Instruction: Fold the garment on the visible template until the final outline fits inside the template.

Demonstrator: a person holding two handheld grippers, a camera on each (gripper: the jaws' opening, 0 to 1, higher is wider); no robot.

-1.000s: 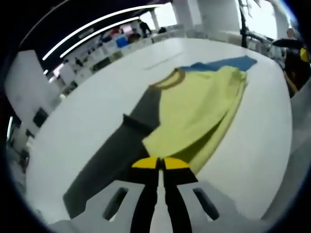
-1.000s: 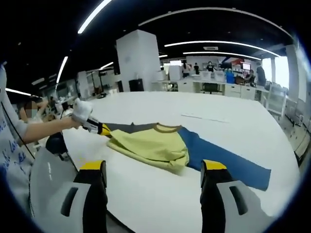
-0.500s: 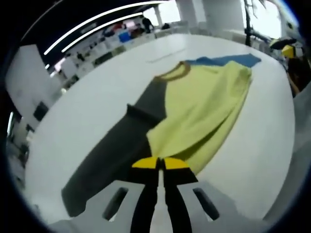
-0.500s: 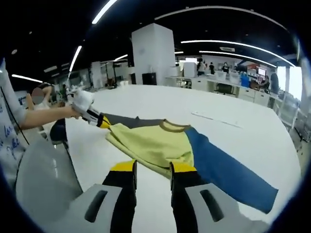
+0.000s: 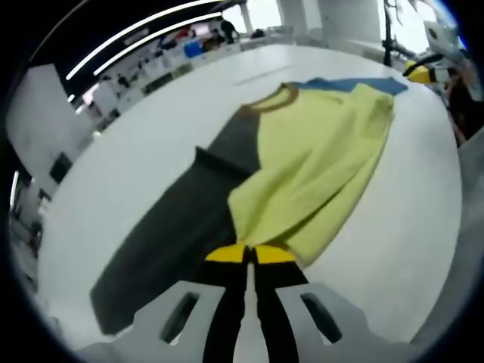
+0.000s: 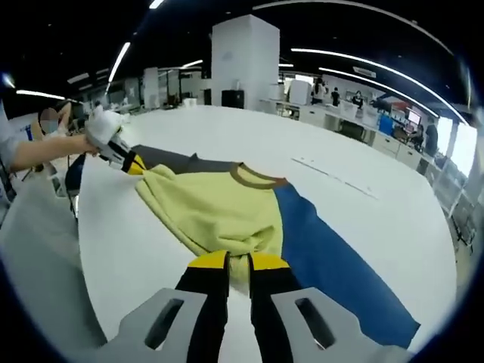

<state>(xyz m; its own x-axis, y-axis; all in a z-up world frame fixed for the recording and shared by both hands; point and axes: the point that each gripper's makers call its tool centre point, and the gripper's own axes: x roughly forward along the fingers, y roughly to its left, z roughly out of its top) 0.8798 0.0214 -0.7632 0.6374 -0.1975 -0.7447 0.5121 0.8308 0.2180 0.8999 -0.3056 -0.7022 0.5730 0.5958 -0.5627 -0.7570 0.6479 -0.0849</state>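
Note:
The garment lies on the white table (image 5: 136, 144), folded in half. It has a yellow-green body (image 5: 318, 166), a brown collar (image 6: 255, 178), a grey sleeve (image 5: 166, 242) and a blue sleeve (image 6: 333, 265). My left gripper (image 5: 248, 255) is shut on the yellow hem at the near corner; in the right gripper view the left gripper (image 6: 127, 160) pinches that same corner, held by a hand. My right gripper (image 6: 238, 262) is shut on the bunched yellow edge beside the blue sleeve. The right gripper (image 5: 420, 72) also appears at the far end of the garment in the left gripper view.
A faint line (image 6: 333, 178) is marked on the table beyond the garment. Behind the table stand a white pillar (image 6: 243, 60) and desks with people at them (image 6: 348, 102). The table's curved near edge (image 6: 87, 257) runs along the left of the right gripper view.
My right gripper went from wide open to shut and came in onto the yellow edge of the garment. My left gripper kept its hold on the hem corner.

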